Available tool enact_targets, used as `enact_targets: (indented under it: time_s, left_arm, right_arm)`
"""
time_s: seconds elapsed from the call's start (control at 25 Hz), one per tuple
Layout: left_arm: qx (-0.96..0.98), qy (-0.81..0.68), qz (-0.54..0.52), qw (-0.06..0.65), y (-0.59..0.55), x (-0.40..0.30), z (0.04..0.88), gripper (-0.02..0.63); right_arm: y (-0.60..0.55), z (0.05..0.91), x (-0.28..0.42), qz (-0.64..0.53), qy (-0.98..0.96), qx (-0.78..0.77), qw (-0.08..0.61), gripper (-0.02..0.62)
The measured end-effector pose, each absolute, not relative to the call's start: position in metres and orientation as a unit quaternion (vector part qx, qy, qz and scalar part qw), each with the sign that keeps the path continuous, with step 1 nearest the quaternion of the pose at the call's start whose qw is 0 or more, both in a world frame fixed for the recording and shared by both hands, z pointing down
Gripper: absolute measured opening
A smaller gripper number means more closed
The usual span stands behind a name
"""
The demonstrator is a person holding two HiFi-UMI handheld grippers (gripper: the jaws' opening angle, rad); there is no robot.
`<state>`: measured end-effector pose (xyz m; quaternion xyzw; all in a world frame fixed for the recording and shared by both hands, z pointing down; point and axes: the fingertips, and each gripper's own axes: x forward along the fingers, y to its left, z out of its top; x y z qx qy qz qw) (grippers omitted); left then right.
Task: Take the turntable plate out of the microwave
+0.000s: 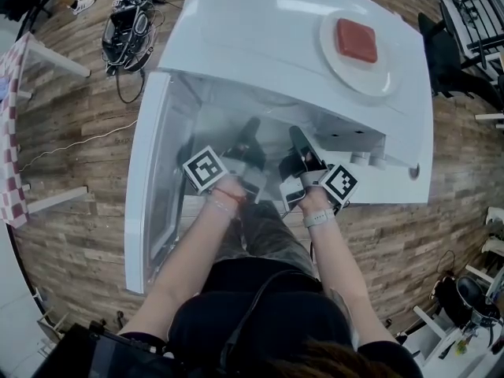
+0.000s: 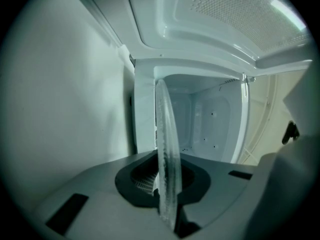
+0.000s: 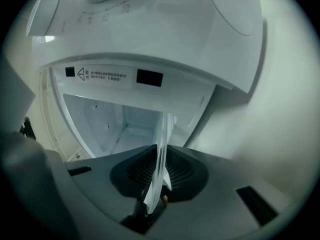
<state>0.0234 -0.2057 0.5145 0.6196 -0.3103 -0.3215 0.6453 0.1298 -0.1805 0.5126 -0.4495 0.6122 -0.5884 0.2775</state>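
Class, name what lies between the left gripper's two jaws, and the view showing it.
The clear turntable plate, held edge-on; the left gripper view shows it.

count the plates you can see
2: glass turntable plate clamped by left gripper and right gripper at the microwave mouth; white plate on the microwave's top.

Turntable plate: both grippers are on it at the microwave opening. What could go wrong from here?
1. The left gripper and right gripper each pinch only the thin rim of the glass turntable plate; it could slip and shatter.
2. Uneven pulls could twist it out of a grip.
3. It could clip the front frame or the open door coming out.
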Motion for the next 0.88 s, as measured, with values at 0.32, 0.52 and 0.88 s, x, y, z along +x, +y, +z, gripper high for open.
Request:
enact_targets:
  time_s: [0.32,0.52,0.88]
  left_arm:
    - [0.619,-0.306,-0.344,0.636,-0.206,0.023,0.502,0.032]
    - [0.612,-0.307,-0.353,0.638,-0.197,0.019,0.502,0.032]
    - [0.6,-0.305,-0.363,0.644,-0.177,0.011,0.504,0.032]
  right_arm:
    - [-0.179,0.508,0.128,-0.577,0.616,-0.433,0.317,0.054]
    - [-0.172,0.504,0.124,-0.569,0.629,-0.425,0.316,0.054]
    - [-0.154,0.504,0.117,-0.571,0.636,-0.416,0.309,0.054]
